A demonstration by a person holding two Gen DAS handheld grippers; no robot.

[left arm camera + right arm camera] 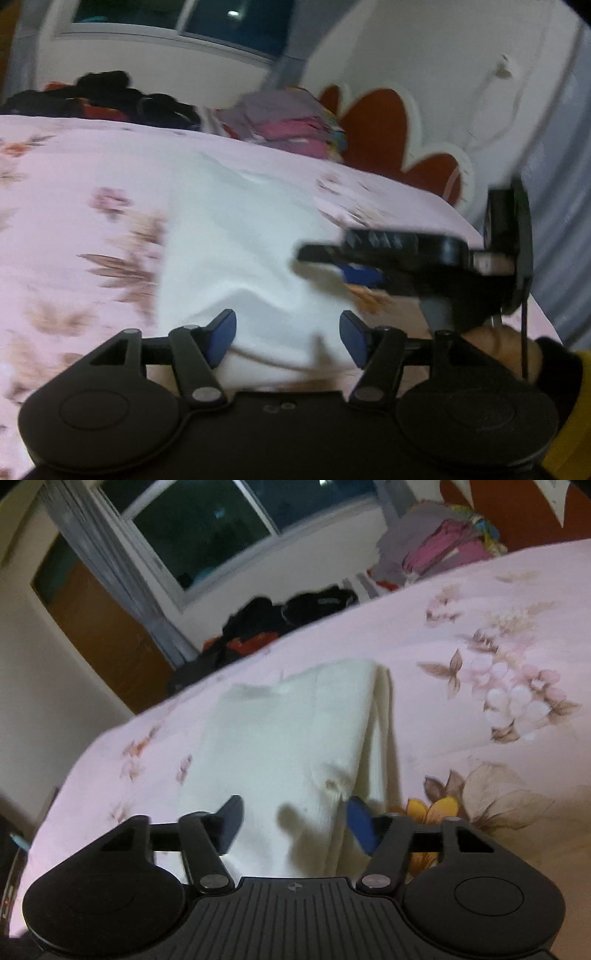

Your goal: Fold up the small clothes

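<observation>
The white garment is lying folded on the bed, its long axis running straight away from the right gripper; both that and the left gripper are hovering released at its near edge, grasping nothing

Both views are lit dimly and warmly from indoors; the window is dark. Motion blur and fisheye bending are seen toward the edges.

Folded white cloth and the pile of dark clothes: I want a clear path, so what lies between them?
Only bare pink floral bedsheet between the folded white cloth and the dark clothes pile, seen in the right wrist view.
</observation>
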